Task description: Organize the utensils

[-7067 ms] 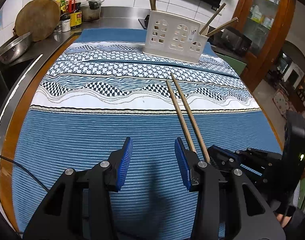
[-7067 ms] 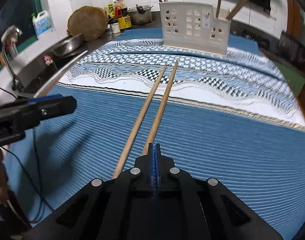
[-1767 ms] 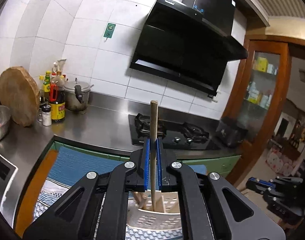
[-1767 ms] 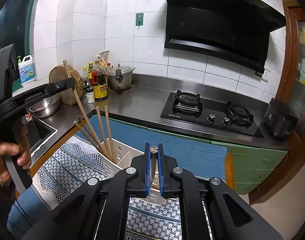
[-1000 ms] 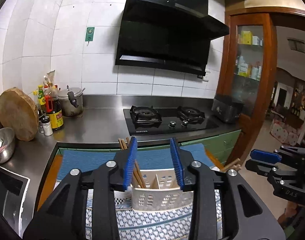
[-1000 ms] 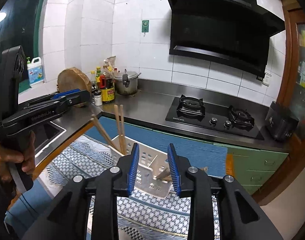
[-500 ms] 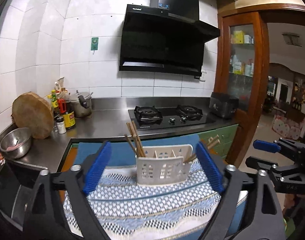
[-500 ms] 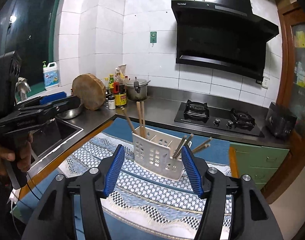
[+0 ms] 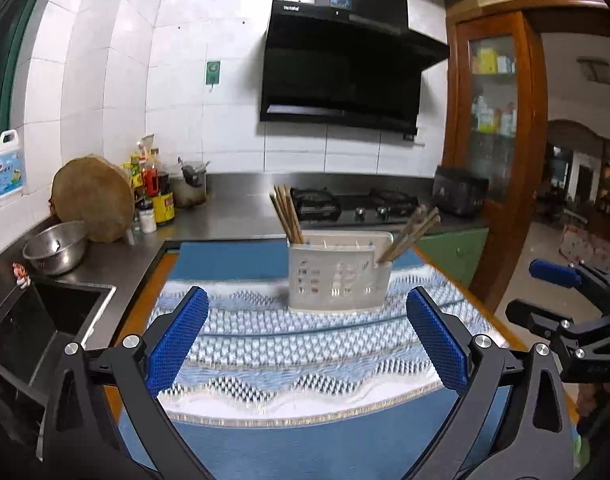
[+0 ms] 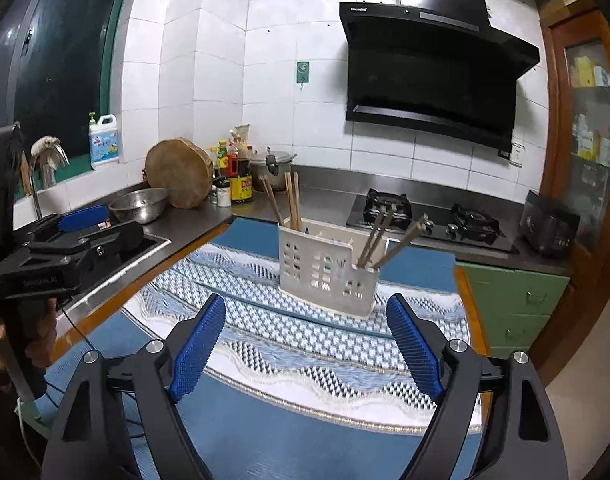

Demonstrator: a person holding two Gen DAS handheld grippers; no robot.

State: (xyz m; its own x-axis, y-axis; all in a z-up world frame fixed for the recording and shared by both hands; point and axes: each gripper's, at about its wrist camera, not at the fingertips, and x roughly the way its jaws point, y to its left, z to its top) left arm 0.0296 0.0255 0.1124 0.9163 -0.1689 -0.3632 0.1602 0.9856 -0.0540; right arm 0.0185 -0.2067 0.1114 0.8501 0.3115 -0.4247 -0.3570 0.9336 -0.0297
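— Looking done? The chopsticks (image 9: 289,216) all stand in the holder (image 9: 337,276), ahead of both grippers.
— Seemingly — left gripper (image 9: 305,340) and right gripper (image 10: 305,344) are opening, empty; cloth (image 10: 305,436) bare.

Left tongs (image 9: 303,340) opening wide, empty, right tongs (image 10: 305,344) opening, empty, both angled slightly downward

Home kitchen: gas hob (image 10: 429,218) under black extractor hood (image 10: 433,76) at one o'clock, sink (image 9: 45,316) at nine.
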